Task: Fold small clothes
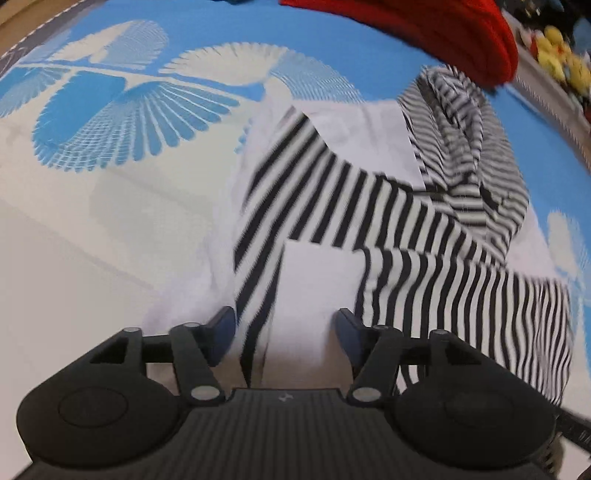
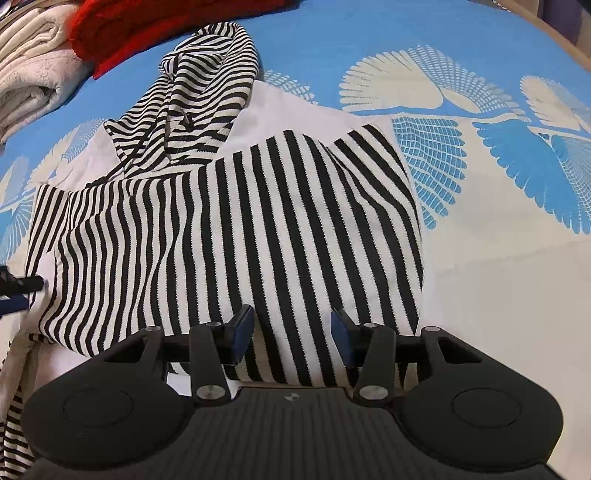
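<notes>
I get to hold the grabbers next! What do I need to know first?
Left gripper: jaws apart, hanging over the striped top's white part, pinching nothing.
Right gripper: jaws apart over the top's near hem; no pinch shows.
The top lies on the blue sheet, body spread flat, its far end bunched up. A red garment and white towels sit behind it.
Done: body mostly laid flat.
Left: smooth the bunched end, fold the top, then the other clothes.

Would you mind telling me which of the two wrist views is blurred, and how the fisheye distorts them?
Left wrist view: motion blur smears the striped garment and the bedspread. Right wrist view: sharp, its stripes crisp. Both views: the fisheye bends the bedspread's edges; lighting even, no glare.
</notes>
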